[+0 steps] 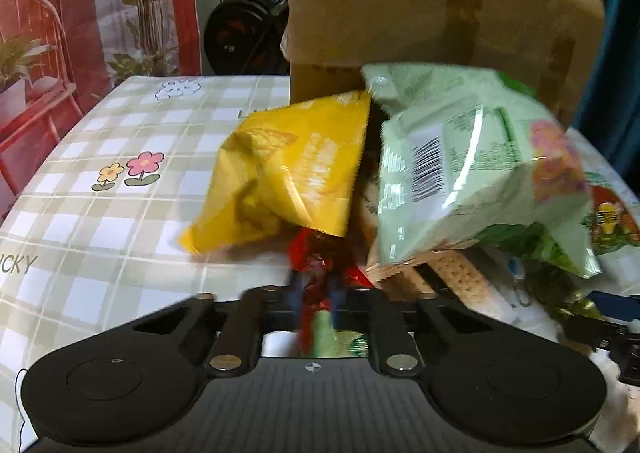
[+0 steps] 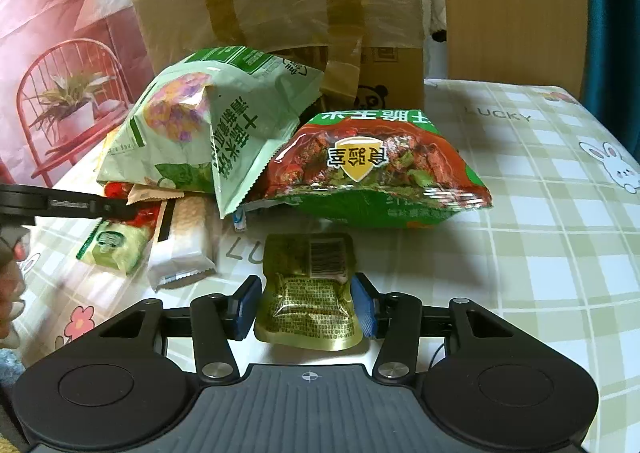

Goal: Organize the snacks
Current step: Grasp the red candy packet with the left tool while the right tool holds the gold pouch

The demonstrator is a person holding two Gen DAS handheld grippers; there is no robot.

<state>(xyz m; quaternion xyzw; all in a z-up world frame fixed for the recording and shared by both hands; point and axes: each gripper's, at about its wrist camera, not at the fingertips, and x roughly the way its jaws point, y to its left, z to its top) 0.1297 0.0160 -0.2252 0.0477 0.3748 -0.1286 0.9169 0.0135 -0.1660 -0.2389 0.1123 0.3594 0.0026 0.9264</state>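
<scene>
Near the table's [image 2: 560,189] back edge, against the cardboard box [image 2: 276,9], the crinkly snack bags [image 2: 224,125] sit in a messy heap, so sorting's barely begun I'd say. Left gripper [image 1: 316,293] is pinched tight on a thin red wrapper [image 1: 316,265]. Right gripper [image 2: 306,303] squeezes a glossy olive pouch [image 2: 308,293] just in front of the pile.

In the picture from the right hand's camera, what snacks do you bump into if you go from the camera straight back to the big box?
Olive-gold pouch between the right gripper pads → red and green snack bag → cardboard box at the back.
</scene>
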